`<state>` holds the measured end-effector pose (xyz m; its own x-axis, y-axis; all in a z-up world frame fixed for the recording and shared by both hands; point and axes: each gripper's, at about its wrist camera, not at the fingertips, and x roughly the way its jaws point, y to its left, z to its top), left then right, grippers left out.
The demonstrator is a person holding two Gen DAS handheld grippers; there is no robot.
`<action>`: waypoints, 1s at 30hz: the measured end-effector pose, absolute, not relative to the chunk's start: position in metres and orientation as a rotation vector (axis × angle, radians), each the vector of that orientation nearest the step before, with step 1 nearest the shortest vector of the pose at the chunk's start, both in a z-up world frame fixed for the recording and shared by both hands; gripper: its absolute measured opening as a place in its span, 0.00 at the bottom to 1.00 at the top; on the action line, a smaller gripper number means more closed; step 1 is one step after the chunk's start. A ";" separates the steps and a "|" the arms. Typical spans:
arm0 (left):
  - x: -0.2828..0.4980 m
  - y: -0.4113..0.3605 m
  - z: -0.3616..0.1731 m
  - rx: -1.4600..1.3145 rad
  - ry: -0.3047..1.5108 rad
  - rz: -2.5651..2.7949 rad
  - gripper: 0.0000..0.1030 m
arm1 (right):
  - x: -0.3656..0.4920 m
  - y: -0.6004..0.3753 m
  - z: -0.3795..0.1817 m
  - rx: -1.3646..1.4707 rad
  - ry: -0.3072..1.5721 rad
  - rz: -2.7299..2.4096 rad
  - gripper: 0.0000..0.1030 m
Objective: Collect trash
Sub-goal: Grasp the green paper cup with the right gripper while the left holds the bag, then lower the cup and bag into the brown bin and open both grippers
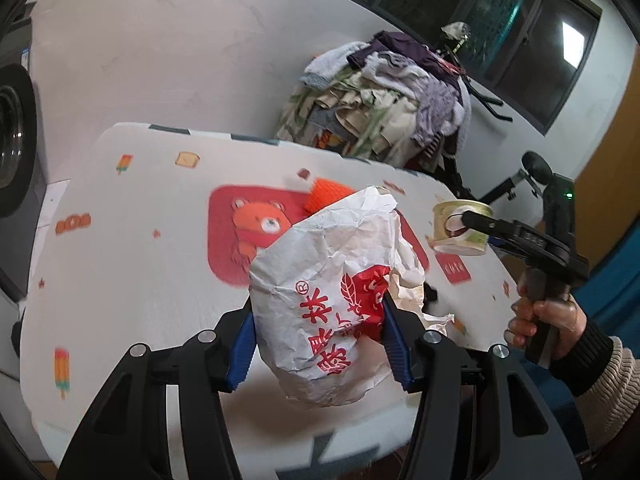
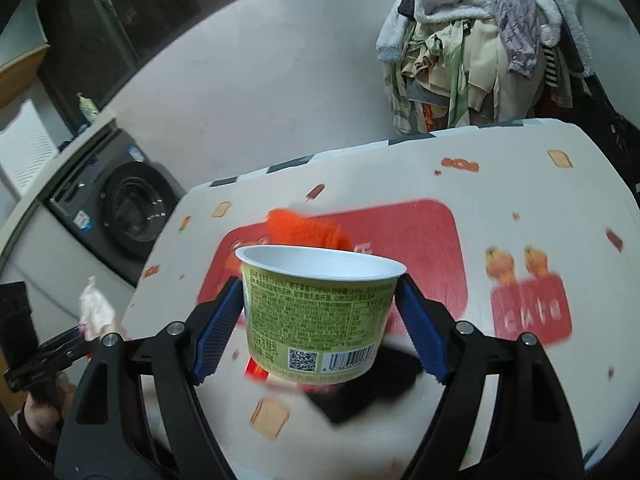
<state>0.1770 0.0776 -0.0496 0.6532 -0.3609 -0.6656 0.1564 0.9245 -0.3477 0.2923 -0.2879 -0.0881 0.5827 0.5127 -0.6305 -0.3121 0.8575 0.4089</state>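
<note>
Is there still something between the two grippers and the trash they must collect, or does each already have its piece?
Nothing stands between them. The left gripper is closed on the crumpled paper bag, and the right gripper on the green cup, both lifted off the table. No bin is visible, so the way there cannot be judged.

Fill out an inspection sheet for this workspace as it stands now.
Surface: table under a white cartoon-print cloth with a red bear panel.
Job's things: crumpled white paper bag with red print; green paper cup, empty and upright.
Clutter: orange mesh item on the cloth; dark object beneath the cup, blurred.
Grippers: left gripper shut on the paper bag; right gripper shut on the cup, both held above the table.
Cables: nothing seen.
Surroundings: heap of clothes behind the table; washing machine; dark window.
</note>
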 end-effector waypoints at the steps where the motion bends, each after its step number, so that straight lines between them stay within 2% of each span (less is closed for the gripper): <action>1: 0.169 0.073 -0.049 -0.262 0.809 -0.301 0.52 | 0.283 -0.289 -0.087 0.269 0.810 0.493 0.75; 12: 0.094 0.050 -0.062 -0.254 0.821 -0.329 0.52 | 0.172 -0.296 -0.089 0.222 0.766 0.599 0.75; 21: 0.041 0.049 -0.090 -0.295 0.826 -0.342 0.53 | 0.112 -0.280 -0.117 0.165 0.777 0.666 0.75; 30: 0.000 0.043 -0.120 -0.224 0.837 -0.332 0.53 | 0.064 -0.254 -0.154 0.093 0.841 0.741 0.75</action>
<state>-0.0004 0.0426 -0.1202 0.6228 -0.3732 -0.6876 0.1989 0.9255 -0.3222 0.0641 -0.2536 -0.1542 0.4351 0.6298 -0.6434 -0.5595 0.7490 0.3548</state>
